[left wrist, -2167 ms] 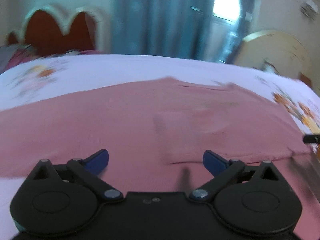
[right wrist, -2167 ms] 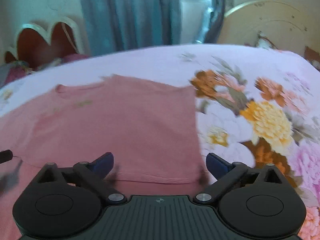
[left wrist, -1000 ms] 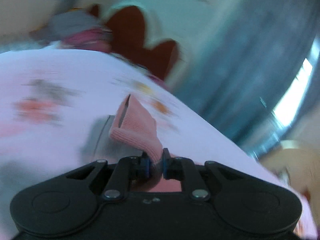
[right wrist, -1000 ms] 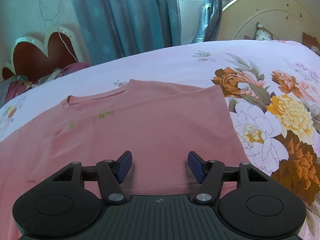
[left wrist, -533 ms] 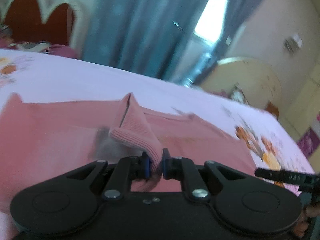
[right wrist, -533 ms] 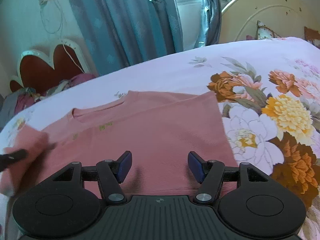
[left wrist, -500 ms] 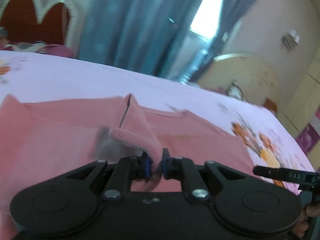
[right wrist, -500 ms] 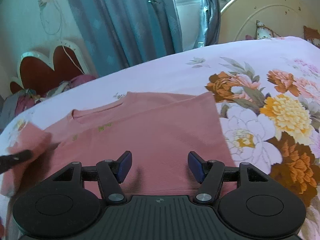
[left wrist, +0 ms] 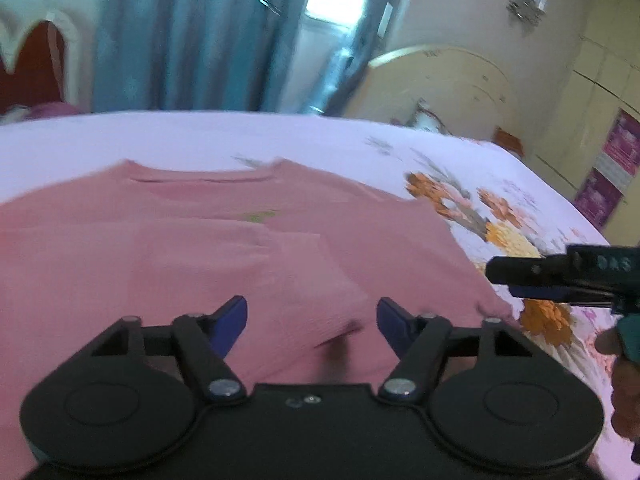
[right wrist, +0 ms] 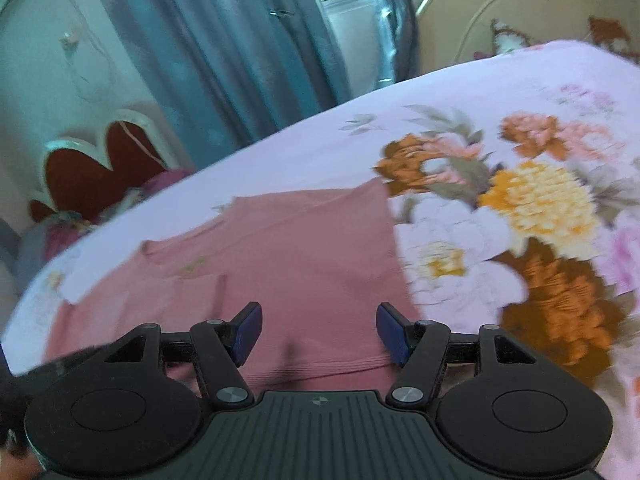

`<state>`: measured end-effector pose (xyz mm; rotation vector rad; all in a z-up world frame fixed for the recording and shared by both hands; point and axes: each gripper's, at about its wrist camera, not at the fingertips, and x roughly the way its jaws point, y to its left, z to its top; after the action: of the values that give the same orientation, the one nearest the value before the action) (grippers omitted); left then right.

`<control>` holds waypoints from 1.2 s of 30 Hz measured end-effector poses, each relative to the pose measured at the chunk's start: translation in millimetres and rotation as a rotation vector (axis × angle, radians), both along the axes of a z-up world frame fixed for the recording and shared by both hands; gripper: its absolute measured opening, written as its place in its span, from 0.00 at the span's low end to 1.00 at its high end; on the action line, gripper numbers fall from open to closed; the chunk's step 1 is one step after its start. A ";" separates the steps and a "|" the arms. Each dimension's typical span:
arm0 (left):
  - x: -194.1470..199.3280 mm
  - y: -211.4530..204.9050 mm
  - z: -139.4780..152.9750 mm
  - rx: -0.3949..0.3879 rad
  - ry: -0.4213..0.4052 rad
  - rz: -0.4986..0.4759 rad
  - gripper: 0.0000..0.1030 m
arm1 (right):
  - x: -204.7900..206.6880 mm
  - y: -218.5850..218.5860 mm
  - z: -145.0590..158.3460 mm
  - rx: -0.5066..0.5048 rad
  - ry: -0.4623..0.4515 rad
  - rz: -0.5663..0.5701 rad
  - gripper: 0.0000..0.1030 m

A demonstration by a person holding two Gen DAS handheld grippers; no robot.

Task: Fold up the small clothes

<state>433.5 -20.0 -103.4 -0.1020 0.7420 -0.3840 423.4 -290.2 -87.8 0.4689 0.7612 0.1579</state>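
A small pink knit top (left wrist: 168,248) lies flat on the bed, neckline toward the far side, with its left sleeve folded in over the chest. My left gripper (left wrist: 312,316) hovers just above that folded sleeve; its jaws are opening and nothing is pinched between them. In the right wrist view the same top (right wrist: 304,264) lies ahead, its hem near the blue fingertips. My right gripper (right wrist: 318,330) stands open over the hem, empty. The right gripper's fingers (left wrist: 552,270) also reach in from the right edge of the left wrist view.
The bed carries a pale lilac sheet (right wrist: 520,92) with large orange and yellow flowers (right wrist: 540,200) right of the top. Teal curtains (left wrist: 192,36) and a cream headboard (left wrist: 440,80) stand beyond. A scalloped red headboard (right wrist: 100,160) with piled clothes lies at far left.
My left gripper carried the sleeve cuff rightward across the top, then let it go; the sleeve now lies folded on the chest. The right gripper drifted and tilted slightly, staying open.
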 end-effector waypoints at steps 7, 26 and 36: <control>-64.7 124.6 13.1 0.082 -0.009 0.261 0.51 | 22.1 47.9 -22.5 0.137 0.070 0.104 0.61; -36.7 218.1 -20.8 0.149 0.030 0.376 0.14 | 57.6 118.2 39.4 0.080 -0.107 0.166 0.05; -33.8 223.2 -21.9 0.112 0.037 0.364 0.15 | 48.5 89.0 -17.6 -0.079 0.046 0.125 0.05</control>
<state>399.7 203.2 -125.4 -0.1361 0.7623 0.0062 471.9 -201.2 -105.4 0.3516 0.8394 0.2333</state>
